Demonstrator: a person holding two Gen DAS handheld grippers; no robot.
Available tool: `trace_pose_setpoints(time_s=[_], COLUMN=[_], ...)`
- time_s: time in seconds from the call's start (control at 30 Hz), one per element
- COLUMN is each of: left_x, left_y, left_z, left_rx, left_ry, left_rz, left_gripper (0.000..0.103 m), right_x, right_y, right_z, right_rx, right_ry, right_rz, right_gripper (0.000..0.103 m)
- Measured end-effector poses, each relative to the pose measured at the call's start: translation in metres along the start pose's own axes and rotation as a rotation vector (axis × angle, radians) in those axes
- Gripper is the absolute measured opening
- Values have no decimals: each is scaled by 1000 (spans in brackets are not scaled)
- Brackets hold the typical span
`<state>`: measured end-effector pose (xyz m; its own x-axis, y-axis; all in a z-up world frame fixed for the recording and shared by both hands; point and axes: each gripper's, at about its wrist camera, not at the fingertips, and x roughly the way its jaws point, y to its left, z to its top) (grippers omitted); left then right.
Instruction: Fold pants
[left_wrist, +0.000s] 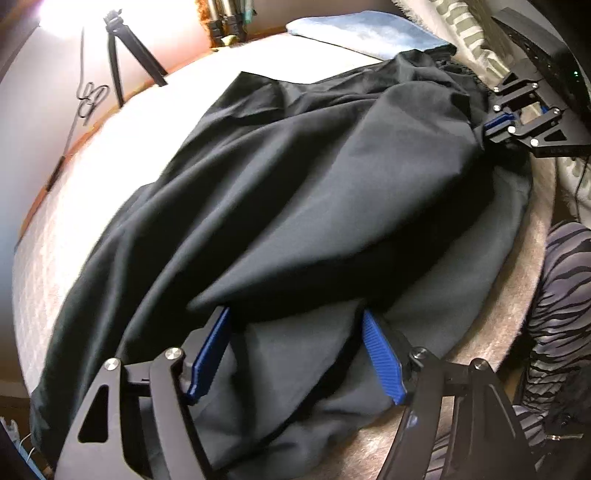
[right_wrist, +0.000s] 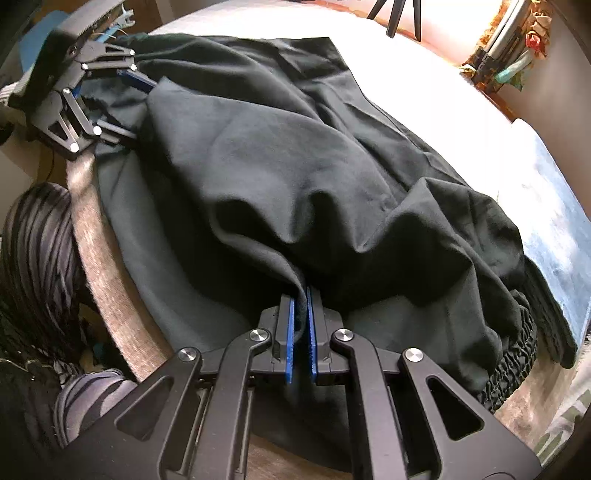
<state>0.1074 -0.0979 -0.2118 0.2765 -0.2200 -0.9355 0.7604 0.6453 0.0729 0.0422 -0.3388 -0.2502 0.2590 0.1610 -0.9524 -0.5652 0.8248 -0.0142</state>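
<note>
Lying across one pale bed (left_wrist: 110, 177) is one pair of black pants (left_wrist: 295, 177), bunched up in soft folds and folded over on itself. One top layer of cloth is sitting on one flatter layer underneath, near the bed's edge closest to the person. One crinkly stretchy waistband (right_wrist: 517, 354) is showing at the right side in the right wrist view.

Two grippers are working here. Each one is showing two blue pads.

One left gripper (left_wrist: 295, 354) is standing with its two pads spread wide apart. Cloth is lying between them, but the pads are not pressing on it. The folded edge of the top layer is sitting just in front of the pad tips.

One right gripper (right_wrist: 301, 332) is pinching the pants. Its two pads are pressed close together with a bit of black cloth squeezed between them, and the cloth is pulling up into a ridge from there. In the left wrist view this gripper is showing far off at the other end of the pants, at the right.

One folded blue cloth (left_wrist: 362, 33) is lying on the bed past the pants, touching them. One black tripod (left_wrist: 125, 51) is standing beyond the bed. One person's striped leg (right_wrist: 40, 236) is showing just beside the bed's edge
</note>
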Motion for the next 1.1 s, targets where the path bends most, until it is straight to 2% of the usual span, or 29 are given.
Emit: trace_pose_setpoints(time_s=[0.07, 0.13, 0.2, 0.23, 0.27, 0.3, 0.4, 0.43, 0.47, 0.5, 0.7, 0.9, 1.03, 1.1], left_x=[-4, -5, -8, -9, -10, -13, -21, -24, -27, -28, -52, -74, -67, -55], left_y=[-3, -5, -8, -11, -14, -19, -28, -28, -29, -27, -24, -34, -39, -40], left_z=[-2, -3, -6, -7, -8, -9, -13, -14, -14, -13, -19, -33, -44, -48], left_rx=[27, 45, 58, 71, 90, 108, 116, 117, 122, 125, 111, 148, 142, 125], left_ry=[-14, -24, -31, -34, -39, -49, -62, -67, -74, -79, -115, -116, -83, -57], left_rz=[28, -10, -41, -41, -48, -47, -62, -64, -67, -67, -81, -126, -166, -155], left_gripper=[54, 27, 17, 10, 6, 4, 2, 1, 1, 1, 1, 1, 1, 1], right_x=[-5, -8, -9, -8, -7, -4, 2, 2, 1, -2, -40, -76, -69, -55], right_y=[0, 2, 5, 7, 8, 10, 12, 12, 11, 11, 21, 20, 25, 18], right_z=[-1, -3, -6, -8, -8, -9, -9, -8, -7, -6, -13, -29, -46, -54], right_rx=[3, -3, -9, -16, -24, -36, -50, -43, -41, -46, -28, 31, 49, 96], right_ry=[-11, -19, -11, -4, 1, 8, 15, 14, 12, 10, -57, -104, -92, -76], right_rz=[2, -10, -17, -18, -24, -42, -72, -66, -63, -66, -54, -9, 5, -4], right_gripper=[6, 6, 7, 8, 14, 22, 23, 20, 8, 7, 5, 5, 5, 5])
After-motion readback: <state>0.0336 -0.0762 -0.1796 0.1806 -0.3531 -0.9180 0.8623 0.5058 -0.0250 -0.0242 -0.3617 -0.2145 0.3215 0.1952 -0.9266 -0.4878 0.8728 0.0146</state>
